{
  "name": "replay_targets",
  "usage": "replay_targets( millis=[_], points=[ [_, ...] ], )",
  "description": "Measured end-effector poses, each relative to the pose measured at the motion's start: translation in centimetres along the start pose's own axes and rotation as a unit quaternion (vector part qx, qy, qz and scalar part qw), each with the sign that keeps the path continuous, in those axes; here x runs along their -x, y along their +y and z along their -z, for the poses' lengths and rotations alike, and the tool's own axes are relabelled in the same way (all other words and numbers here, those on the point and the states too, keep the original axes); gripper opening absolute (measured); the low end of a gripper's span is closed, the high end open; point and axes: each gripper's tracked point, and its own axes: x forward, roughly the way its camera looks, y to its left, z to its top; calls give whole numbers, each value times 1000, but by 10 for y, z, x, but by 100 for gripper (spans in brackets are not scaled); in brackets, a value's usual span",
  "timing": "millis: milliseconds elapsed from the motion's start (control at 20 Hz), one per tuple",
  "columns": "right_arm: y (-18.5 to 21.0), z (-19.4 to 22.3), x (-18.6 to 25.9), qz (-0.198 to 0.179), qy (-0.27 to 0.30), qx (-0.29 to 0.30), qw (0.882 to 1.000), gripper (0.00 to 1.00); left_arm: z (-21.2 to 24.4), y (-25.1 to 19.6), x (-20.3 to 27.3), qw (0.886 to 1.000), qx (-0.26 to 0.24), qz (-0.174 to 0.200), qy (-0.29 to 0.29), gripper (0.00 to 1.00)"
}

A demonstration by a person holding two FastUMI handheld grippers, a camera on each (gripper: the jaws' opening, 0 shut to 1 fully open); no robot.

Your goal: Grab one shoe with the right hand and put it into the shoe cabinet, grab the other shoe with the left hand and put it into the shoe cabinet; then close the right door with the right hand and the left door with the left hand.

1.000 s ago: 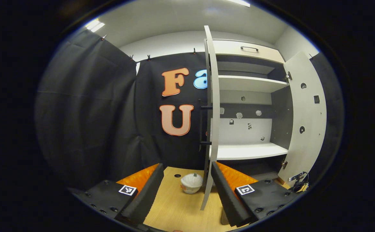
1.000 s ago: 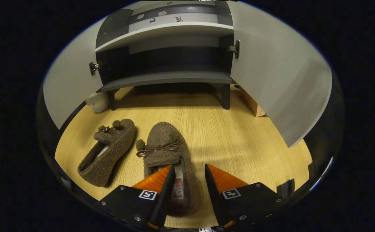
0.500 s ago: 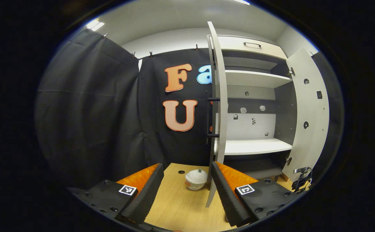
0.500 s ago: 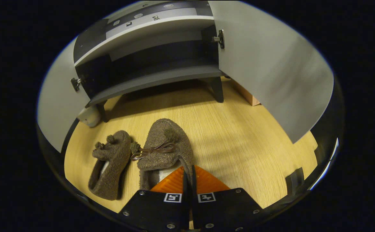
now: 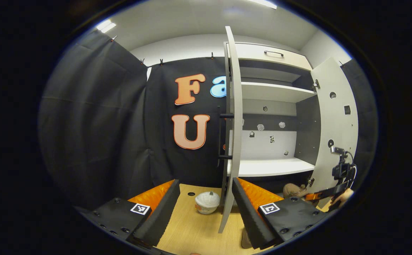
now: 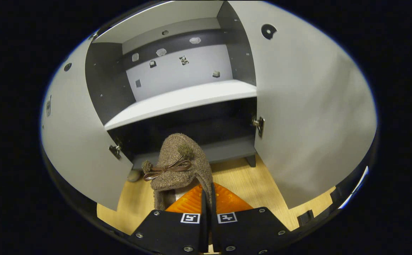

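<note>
Shoe (image 6: 179, 166) hangs by its thin heel wall in your clamped right gripper (image 6: 207, 203), before the shoe cabinet (image 6: 192, 95); it may slip out; left gripper (image 5: 206, 205) gapes, holding nothing

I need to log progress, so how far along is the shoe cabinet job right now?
Early stage. No shoe is seen inside the shoe cabinet yet. In hand: the right tongs are shut on a brown shoe, lifted in front of the dark bottom compartment. Left: placing it, the other shoe for the open left tongs, and closing the right door and left door.
</note>
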Motion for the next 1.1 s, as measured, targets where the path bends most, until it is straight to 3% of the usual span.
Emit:
replay_targets(
  millis=[300, 650, 1000, 1100],
  points=[
    [29, -109, -8, -11, -60, 0, 998, 4, -5, 16, -6, 1000, -5, -14, -9, 96],
    [47, -208, -63, 2, -98, 0, 995, 3, -7, 37, -10, 999, -4, -38, -14, 96],
    [44, -215, -141, 25, -47, -23, 998, 3, -2, 44, -17, 999, -9, -53, -1, 96],
    [44, -214, -149, 26, -43, -27, 998, 7, 1, 43, -20, 999, -11, -51, 5, 96]
  ],
)
